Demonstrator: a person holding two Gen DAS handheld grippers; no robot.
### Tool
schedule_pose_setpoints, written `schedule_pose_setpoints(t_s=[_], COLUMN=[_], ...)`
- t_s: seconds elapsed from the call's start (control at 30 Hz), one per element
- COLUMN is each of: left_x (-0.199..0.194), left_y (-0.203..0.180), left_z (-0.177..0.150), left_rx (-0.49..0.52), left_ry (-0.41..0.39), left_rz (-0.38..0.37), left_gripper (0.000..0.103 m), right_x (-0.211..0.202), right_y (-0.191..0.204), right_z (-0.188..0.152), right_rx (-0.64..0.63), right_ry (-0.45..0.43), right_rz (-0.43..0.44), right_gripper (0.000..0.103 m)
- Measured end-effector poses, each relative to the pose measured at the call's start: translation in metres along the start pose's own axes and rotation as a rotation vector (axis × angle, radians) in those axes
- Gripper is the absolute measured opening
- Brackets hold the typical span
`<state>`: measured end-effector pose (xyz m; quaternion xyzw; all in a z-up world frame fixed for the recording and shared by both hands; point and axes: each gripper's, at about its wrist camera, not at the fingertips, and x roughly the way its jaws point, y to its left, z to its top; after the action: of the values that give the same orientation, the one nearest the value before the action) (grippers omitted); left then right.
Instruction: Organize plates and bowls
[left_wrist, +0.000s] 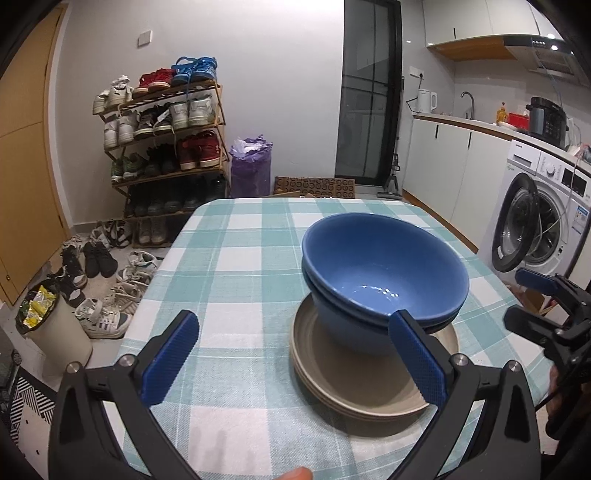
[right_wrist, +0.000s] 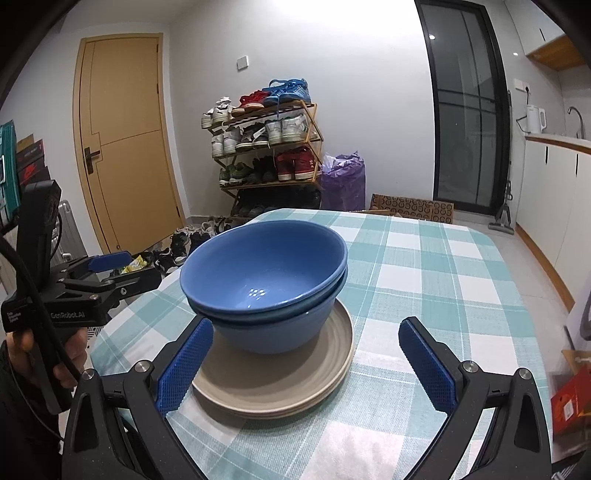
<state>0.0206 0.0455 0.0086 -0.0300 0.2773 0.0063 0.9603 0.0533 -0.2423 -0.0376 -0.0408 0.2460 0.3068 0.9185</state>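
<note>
Two nested blue bowls (left_wrist: 384, 273) stand on a stack of beige plates (left_wrist: 354, 384) on the checked tablecloth; they also show in the right wrist view, bowls (right_wrist: 266, 273) on plates (right_wrist: 280, 380). My left gripper (left_wrist: 295, 354) is open and empty, just short of the stack, which lies toward its right finger. My right gripper (right_wrist: 306, 362) is open and empty, with the stack toward its left finger. Each gripper shows at the edge of the other's view, the right one (left_wrist: 532, 299) and the left one (right_wrist: 114, 266).
The table (left_wrist: 236, 266) has a teal and white checked cloth. A shoe rack (left_wrist: 162, 147) and loose shoes are on the floor beyond its left side. A bin (left_wrist: 55, 328) stands at the near left, a washing machine (left_wrist: 539, 218) and kitchen counter at the right.
</note>
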Motion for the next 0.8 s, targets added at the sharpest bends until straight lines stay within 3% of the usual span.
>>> schedule_pose_setpoints(t_s=[0.4,0.8], left_x=[-0.002,-0.019], left_y=[-0.003,-0.012], left_z=[-0.017,-0.027], left_rx=[0.012,0.047], left_ry=[-0.018,-0.036], left_rz=[0.017,0.008], left_gripper=[0.103,0.103], right_x=[-0.022,-0.036], right_y=[0.005,-0.001], right_z=[-0.015,-0.031], right_rx=[-0.004,-0.012], right_ry=[-0.081,-0.106], right_rz=[0.051,0.035], right_gripper=[0.102,0.102])
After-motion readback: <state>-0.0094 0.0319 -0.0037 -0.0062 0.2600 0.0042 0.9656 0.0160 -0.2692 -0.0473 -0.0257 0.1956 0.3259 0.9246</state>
